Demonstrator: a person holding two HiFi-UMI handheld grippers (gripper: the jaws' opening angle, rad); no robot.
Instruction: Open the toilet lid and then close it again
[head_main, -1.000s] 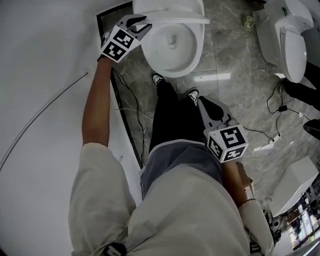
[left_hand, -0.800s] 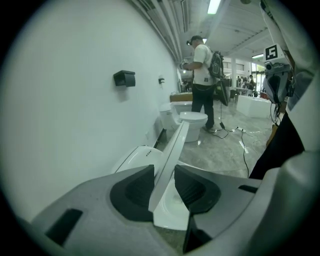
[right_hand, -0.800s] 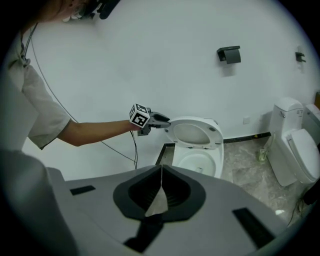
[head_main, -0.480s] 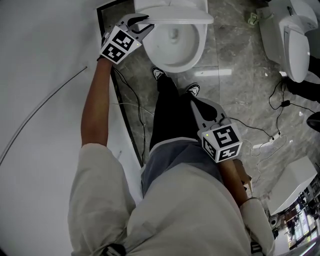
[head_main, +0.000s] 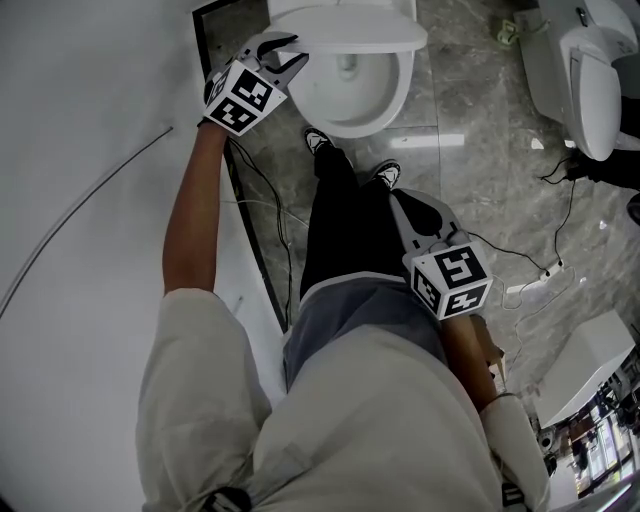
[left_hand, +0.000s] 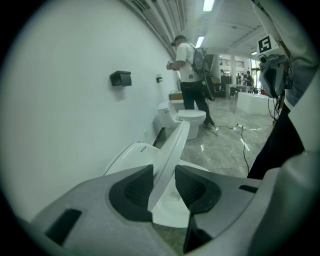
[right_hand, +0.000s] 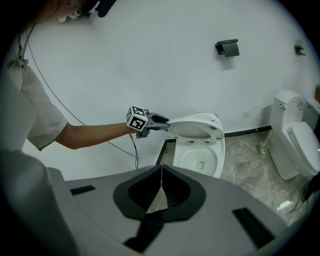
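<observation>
Grey washroom: left hand-held gripper (head_main: 289, 53), arm outstretched, clamps toilet lid (head_main: 360, 28); right hand-held gripper (head_main: 402, 206) closed, empty.

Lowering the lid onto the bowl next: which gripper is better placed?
Left. The left gripper is clamped on the edge of the part-raised toilet lid; the right gripper hangs shut and empty beside the person's leg.

Head view: steeply down from above, toilet (head_main: 350, 90) ahead.
Left gripper view: close against the lid (left_hand: 170, 160).
Right gripper view: farther back, same toilet.
</observation>
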